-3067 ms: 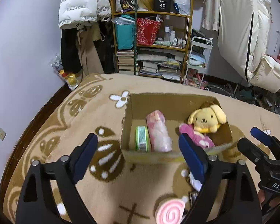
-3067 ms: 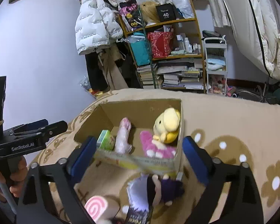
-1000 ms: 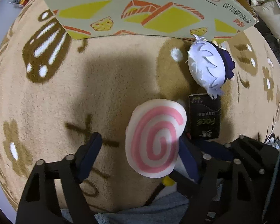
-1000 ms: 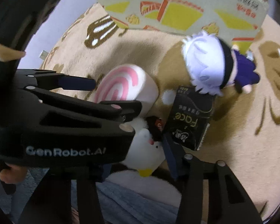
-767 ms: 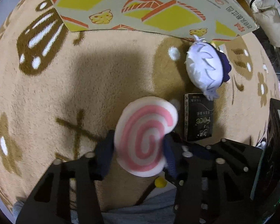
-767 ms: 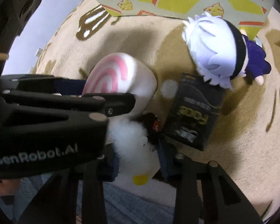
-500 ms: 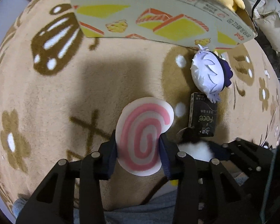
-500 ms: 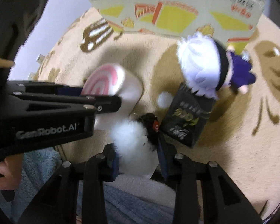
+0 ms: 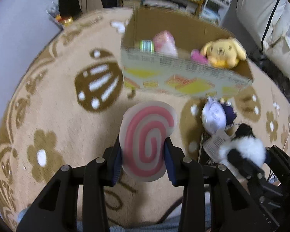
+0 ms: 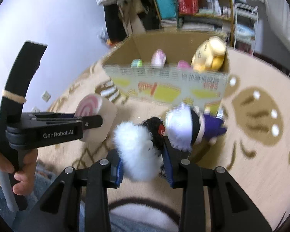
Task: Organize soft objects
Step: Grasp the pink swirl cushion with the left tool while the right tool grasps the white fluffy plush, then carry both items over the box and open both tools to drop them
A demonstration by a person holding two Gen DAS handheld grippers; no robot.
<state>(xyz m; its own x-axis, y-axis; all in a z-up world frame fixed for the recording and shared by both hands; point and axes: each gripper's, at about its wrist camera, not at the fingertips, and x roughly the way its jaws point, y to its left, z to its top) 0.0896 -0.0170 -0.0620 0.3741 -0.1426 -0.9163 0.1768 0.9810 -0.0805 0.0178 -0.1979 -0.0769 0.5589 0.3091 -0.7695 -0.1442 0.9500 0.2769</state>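
My left gripper is shut on a round white cushion with a pink spiral, held above the rug; it also shows in the right wrist view. My right gripper is shut on a fluffy white and black plush, also in the left wrist view. An open cardboard box ahead holds a yellow dog plush, a pink plush and a green roll. A white-haired doll in purple lies on the rug before the box.
A tan rug with brown patterns covers the floor. A dark packet lies beside the doll. A shelf of books and bags stands behind the box. A white chair is at the far right.
Both grippers have lifted with their plush toys and tilted up toward the box. The cushion and the fluffy plush are off the rug now.
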